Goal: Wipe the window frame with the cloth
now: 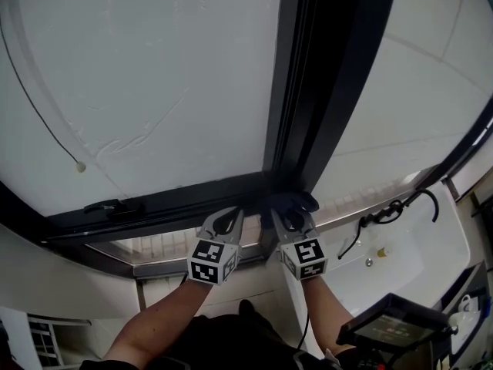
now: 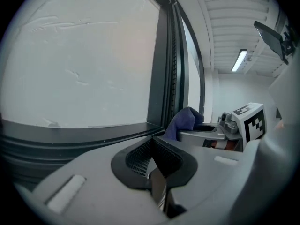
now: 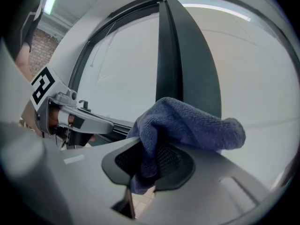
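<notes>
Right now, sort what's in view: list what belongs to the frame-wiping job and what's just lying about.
Belongs to the job: blue cloth, gripped in the right claw; dark window frame; left claw, shut and empty.

Lying about: pull cord hanging at the left; black cable on the white ledge.

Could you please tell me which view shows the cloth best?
The right gripper view: the cloth fills its centre, pinched between the fingers. The head view shows only a dark bunch at the frame; the left gripper view, a small fold.
</notes>
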Available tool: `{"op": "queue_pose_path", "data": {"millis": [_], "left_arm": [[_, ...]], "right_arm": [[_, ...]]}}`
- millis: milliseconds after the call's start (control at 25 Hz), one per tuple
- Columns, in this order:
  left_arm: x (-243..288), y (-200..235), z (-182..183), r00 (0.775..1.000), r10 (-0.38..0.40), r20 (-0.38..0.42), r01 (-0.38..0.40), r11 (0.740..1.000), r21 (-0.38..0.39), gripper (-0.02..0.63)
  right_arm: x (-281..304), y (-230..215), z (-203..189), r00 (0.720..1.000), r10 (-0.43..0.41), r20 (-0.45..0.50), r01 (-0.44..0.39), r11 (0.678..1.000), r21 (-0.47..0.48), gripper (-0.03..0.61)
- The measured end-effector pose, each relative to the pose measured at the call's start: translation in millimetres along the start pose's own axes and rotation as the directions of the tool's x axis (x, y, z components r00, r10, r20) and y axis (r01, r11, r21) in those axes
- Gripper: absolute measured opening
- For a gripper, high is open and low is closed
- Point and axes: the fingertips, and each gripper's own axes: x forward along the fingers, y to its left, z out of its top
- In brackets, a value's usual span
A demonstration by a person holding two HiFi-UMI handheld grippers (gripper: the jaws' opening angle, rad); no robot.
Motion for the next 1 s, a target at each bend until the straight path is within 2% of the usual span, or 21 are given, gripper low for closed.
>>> {"op": "queue_pose_path", "data": {"millis": [80, 240, 360, 520, 760, 1000], "left_arm": [[-4.1, 5.6, -1.4, 1.000, 0.019, -0.001, -0.019, 1.000, 0.006, -0.009], [-18.3, 20.0, -4.8, 0.999, 0.038, -0.007, -0.038, 0.999, 0.032, -0.009], [-32.5, 33.0, -5.9, 0.998, 0.056, 0.000, -0.056, 0.998, 0.012, -0.009], [-52.7, 43.6, -6.6, 0.999, 0.049, -0.003, -0.048, 0.997, 0.052, -0.009], [-86.8, 71.3, -4.6, 0.997, 0.076, 0.026, -0.077, 0.996, 0.034, -0.009], [-126.3, 104.8, -8.8, 0.992, 0.121, 0.042, -0.121, 0.993, -0.001, -0.009]], "right_arm": [[1.9, 8.4, -0.2, 1.000, 0.023, -0.015, -0.023, 1.000, -0.001, 0.063], [9.0, 19.8, 3.7, 1.000, 0.015, 0.015, -0.015, 1.000, 0.013, 0.063], [13.0, 31.8, 5.6, 1.000, 0.029, 0.006, -0.029, 0.999, 0.016, 0.063], [23.0, 52.7, 8.9, 0.999, 0.035, 0.006, -0.035, 0.999, 0.008, 0.063], [41.3, 108.6, 19.5, 0.993, 0.118, -0.023, -0.119, 0.992, -0.034, 0.063], [55.0, 151.0, 27.6, 0.987, 0.158, -0.030, -0.160, 0.986, -0.041, 0.063]]}}
